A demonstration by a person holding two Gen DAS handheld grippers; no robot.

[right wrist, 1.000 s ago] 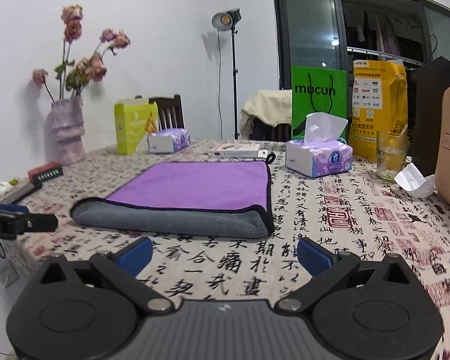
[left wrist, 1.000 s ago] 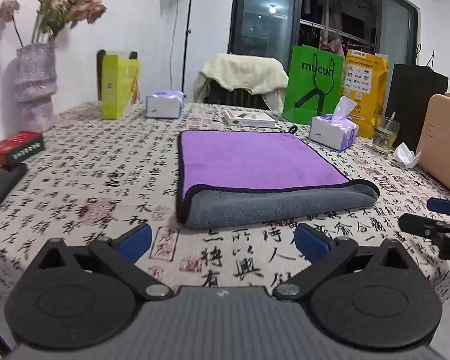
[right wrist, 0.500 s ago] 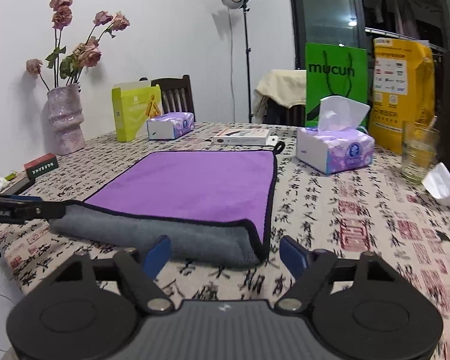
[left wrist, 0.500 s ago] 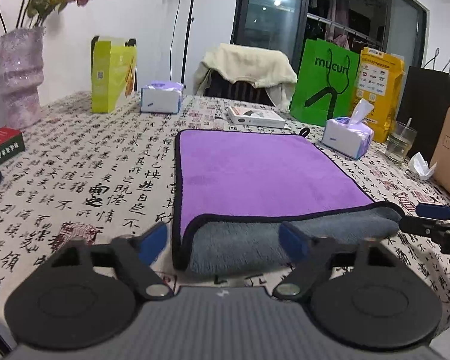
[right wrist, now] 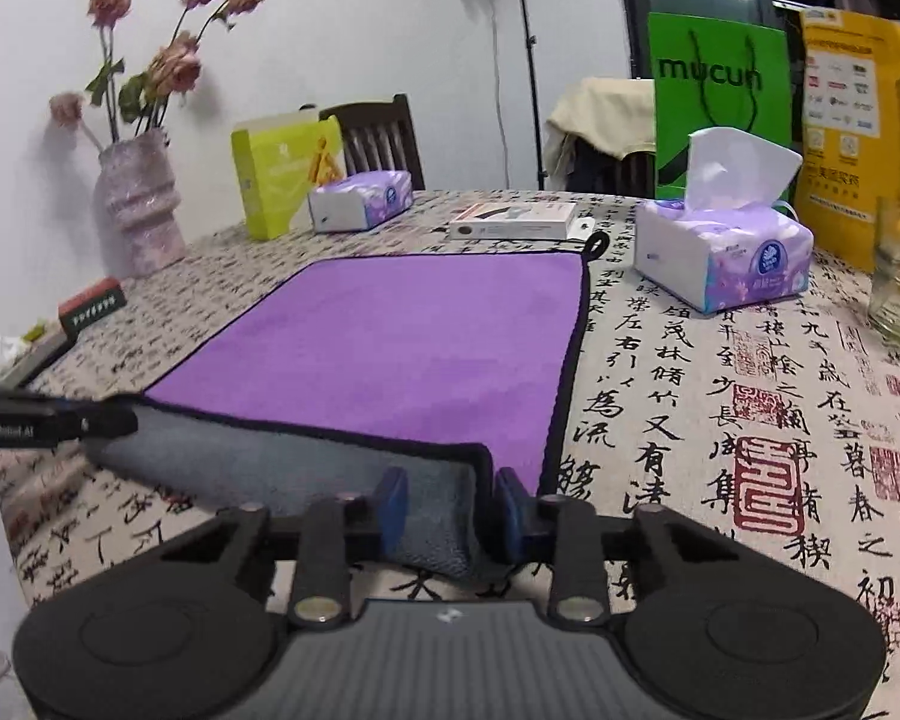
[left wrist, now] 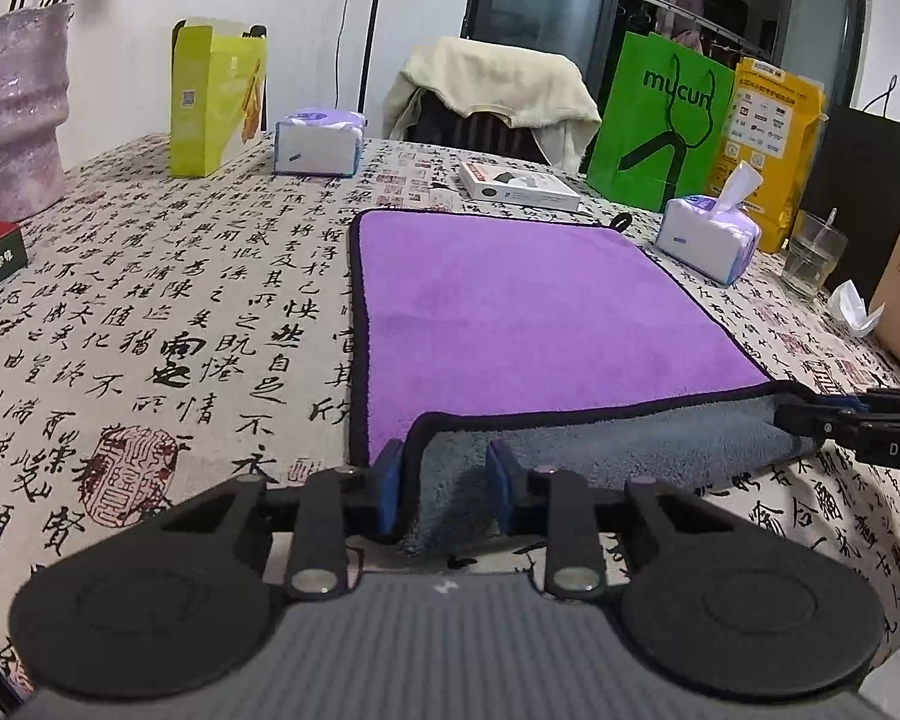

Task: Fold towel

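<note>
A purple towel with a grey underside and black trim lies folded on the patterned tablecloth; it also shows in the right wrist view. Its grey folded edge faces me. My left gripper straddles the near left corner of that edge, blue pads close on either side with a gap left. My right gripper straddles the near right corner in the same way. Each gripper's tip shows in the other's view, at the far right and far left.
A tissue pack, a glass, a flat white box, green and yellow bags, a second tissue pack, a yellow-green carton, a vase and a red box ring the towel.
Both grippers have moved forward to the towel's near folded edge and their jaws have narrowed from wide open to close around its two corners.
</note>
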